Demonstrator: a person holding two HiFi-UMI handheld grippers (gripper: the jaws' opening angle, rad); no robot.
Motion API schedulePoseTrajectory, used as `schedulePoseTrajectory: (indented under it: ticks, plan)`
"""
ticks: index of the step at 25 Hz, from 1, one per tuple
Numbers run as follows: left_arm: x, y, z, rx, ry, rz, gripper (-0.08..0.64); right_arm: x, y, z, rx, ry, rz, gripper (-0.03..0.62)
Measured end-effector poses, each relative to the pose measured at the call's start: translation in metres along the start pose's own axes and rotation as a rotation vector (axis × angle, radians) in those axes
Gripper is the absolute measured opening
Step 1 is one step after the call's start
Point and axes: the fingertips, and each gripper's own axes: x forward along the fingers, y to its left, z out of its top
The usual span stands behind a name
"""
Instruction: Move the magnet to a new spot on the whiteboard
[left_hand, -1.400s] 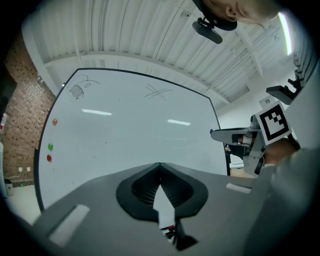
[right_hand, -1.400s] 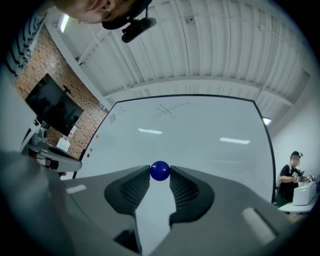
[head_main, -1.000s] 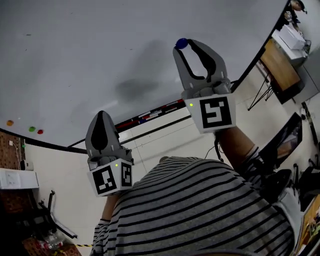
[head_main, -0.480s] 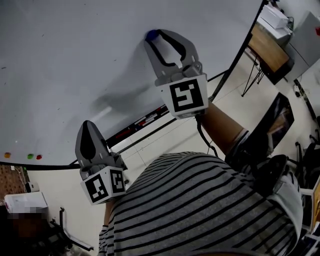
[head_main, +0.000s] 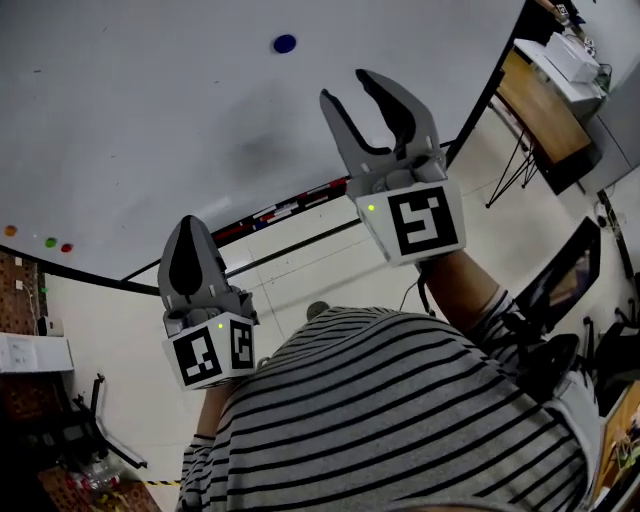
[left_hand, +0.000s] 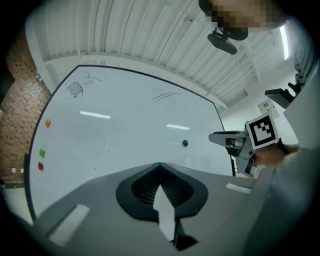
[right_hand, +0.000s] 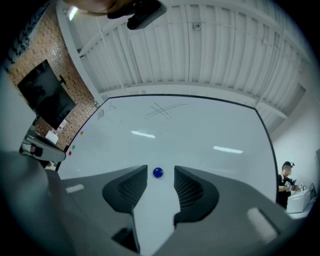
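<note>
A small blue magnet (head_main: 285, 43) sticks to the whiteboard (head_main: 140, 110) by itself. My right gripper (head_main: 347, 87) hangs a little below and to the right of it, clear of the board. Its jaws are opening and hold nothing. In the right gripper view the blue magnet (right_hand: 158, 173) shows in the gap of the right gripper (right_hand: 160, 178), but it lies further off on the board. My left gripper (head_main: 192, 224) is lower left, shut and empty. The left gripper view shows the left gripper (left_hand: 160, 166) shut, the blue magnet (left_hand: 185, 143) and the right gripper (left_hand: 226, 138).
Orange (head_main: 8, 230), green (head_main: 50, 242) and red (head_main: 66, 247) magnets sit at the board's left edge. A marker tray (head_main: 290, 210) runs under the board. A wooden desk (head_main: 545, 115) and a dark screen (head_main: 570, 280) stand at the right. A person (right_hand: 286, 176) stands far right.
The right gripper held the blue magnet against the board, then let it go and drew back down and to the right with wider jaws. The left gripper stays shut.
</note>
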Motion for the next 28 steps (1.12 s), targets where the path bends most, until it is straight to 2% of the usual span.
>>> schedulePoseTrajectory:
  ticks: [6, 10, 14, 15, 20, 25, 28]
  plan:
    - [-0.068, -0.075, 0.003, 0.017, 0.014, 0.029, 0.015, -0.106, -0.022, 0.003, 0.038, 0.037, 0.049, 0.148]
    - [-0.108, -0.114, 0.004, 0.02, 0.04, 0.046, 0.015, -0.157, -0.027, 0.009, 0.076, 0.056, 0.081, 0.087]
    - [-0.145, -0.14, 0.011, 0.048, 0.062, 0.071, 0.015, -0.195, -0.025, 0.018, 0.117, 0.076, 0.113, -0.003]
    - [-0.153, -0.146, 0.013, 0.056, 0.064, 0.073, 0.015, -0.204, -0.024, 0.021, 0.126, 0.077, 0.117, -0.003]
    - [-0.174, -0.155, 0.018, 0.067, 0.071, 0.045, 0.015, -0.235, -0.002, 0.035, 0.208, 0.098, 0.142, -0.003]
    - [-0.188, -0.139, 0.016, 0.061, 0.074, -0.009, 0.015, -0.243, 0.044, 0.033, 0.221, 0.149, 0.155, -0.003]
    - [-0.191, -0.137, 0.013, 0.05, 0.084, -0.032, 0.015, -0.245, 0.056, 0.032, 0.216, 0.165, 0.162, -0.003]
